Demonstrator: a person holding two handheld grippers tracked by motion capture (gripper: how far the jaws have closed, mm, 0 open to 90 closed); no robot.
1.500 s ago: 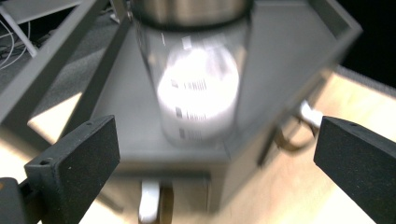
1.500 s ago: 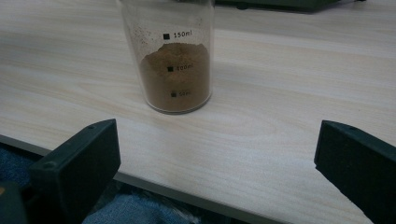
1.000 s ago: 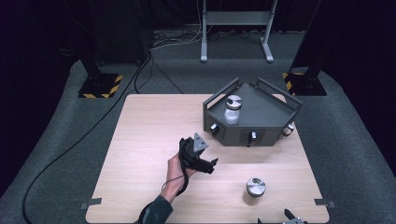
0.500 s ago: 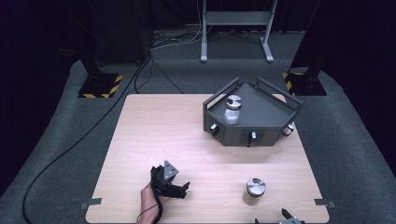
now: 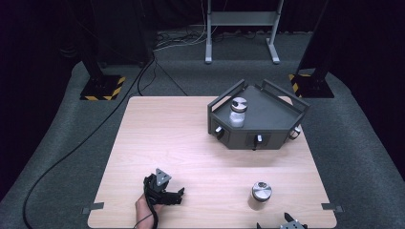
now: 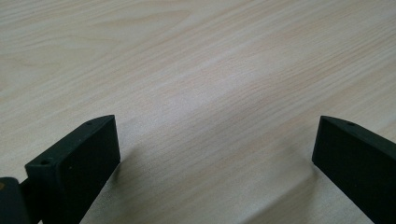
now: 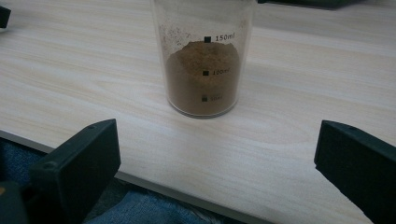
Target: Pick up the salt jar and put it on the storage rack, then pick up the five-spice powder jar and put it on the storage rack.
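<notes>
A jar of brown powder [image 7: 204, 60] stands upright near the table's [image 5: 162, 129] front edge, squarely ahead of the right gripper [image 7: 215, 163], whose jaws gape wide as if lining up a grasp. The left gripper [image 6: 212, 158], equally wide and empty, rests low over bare wood. The jar's lid is cut off in the right gripper view, and the high view crops the right gripper at the bottom.

The desk [image 5: 191, 138] looks like pale wood with a fine straight grain and a smooth, faintly sheened top. The near jar [image 7: 202, 56] has clear, glossy walls, glass or plastic, with printed volume marks, and holds a matt, grainy brown powder; its lid [image 5: 261, 190] looks like brushed metal. The jaws of both grippers are matt black with a finely textured face. The tray [image 5: 267, 138] is matt dark grey. The floor [image 5: 62, 143] is grey carpet.
</notes>
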